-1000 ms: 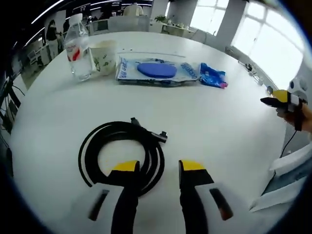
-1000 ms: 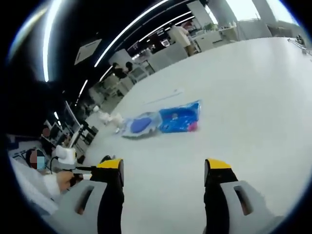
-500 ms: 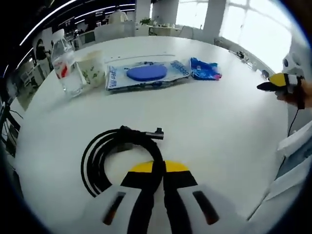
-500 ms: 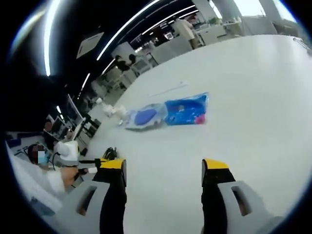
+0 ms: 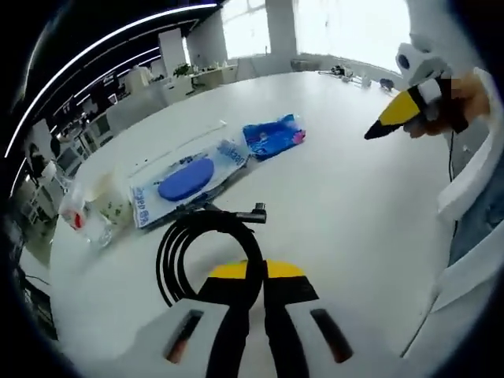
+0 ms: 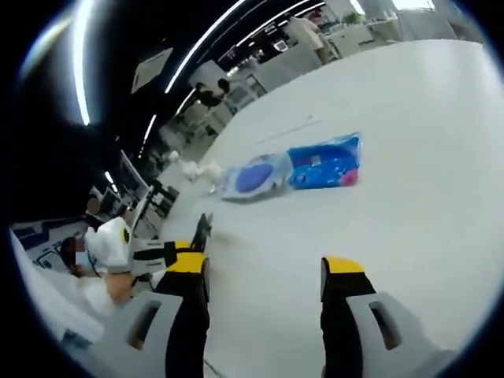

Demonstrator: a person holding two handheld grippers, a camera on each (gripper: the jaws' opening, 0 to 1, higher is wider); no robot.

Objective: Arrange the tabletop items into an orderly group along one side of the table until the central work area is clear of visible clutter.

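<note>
White table (image 5: 339, 205) spreads under both our tools, with office desks behind. Our left gripper (image 5: 254, 272) has its jaws pressed together on the near loop of the black coiled cable (image 5: 206, 244). Just beyond the cable lies the clear packet with a blue disc (image 5: 187, 178), the blue pouch (image 5: 272, 136) beside it, the water bottle (image 5: 83, 222) and paper cup (image 5: 110, 201) at its other end. Our right gripper (image 6: 264, 272) hangs spread apart above the table, nothing between its jaws.

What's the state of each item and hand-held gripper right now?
Left hand-held gripper: shut on black cable.
Right hand-held gripper: open, holding nothing.
Black cable: coiled, gripped at near edge.
Water bottle: upright.
Paper cup: upright.
Clear pack with blue disc: flat on table.
Blue packet: flat on table.
</note>
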